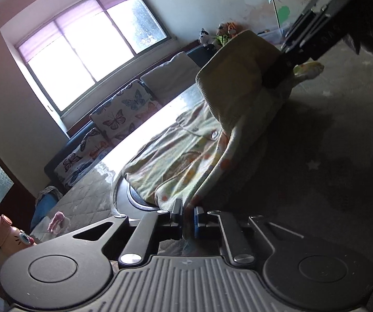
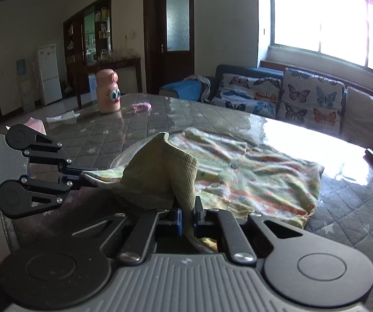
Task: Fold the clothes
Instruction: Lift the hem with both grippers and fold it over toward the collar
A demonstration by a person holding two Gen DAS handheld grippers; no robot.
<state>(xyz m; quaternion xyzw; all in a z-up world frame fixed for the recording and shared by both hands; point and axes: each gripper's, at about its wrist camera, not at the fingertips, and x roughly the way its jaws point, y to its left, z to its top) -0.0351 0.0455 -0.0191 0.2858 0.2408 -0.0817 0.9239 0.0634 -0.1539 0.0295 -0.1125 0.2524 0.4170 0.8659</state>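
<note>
While lifted, shirt [image 2: 251,176] sleeve [image 2: 165,171] peaks upward | both claws clamp fabric

Shirt [image 2: 259,176] lies on the table [image 2: 186,114], its near sleeve lifted between two grippers: right gripper [image 2: 186,215] at the cuff, left gripper [image 2: 82,176] to its left at the hem. Bottle [image 2: 107,91] stands at the table's far end. Sofa [image 2: 303,98] runs behind the table, under the window [image 2: 329,15].
</note>
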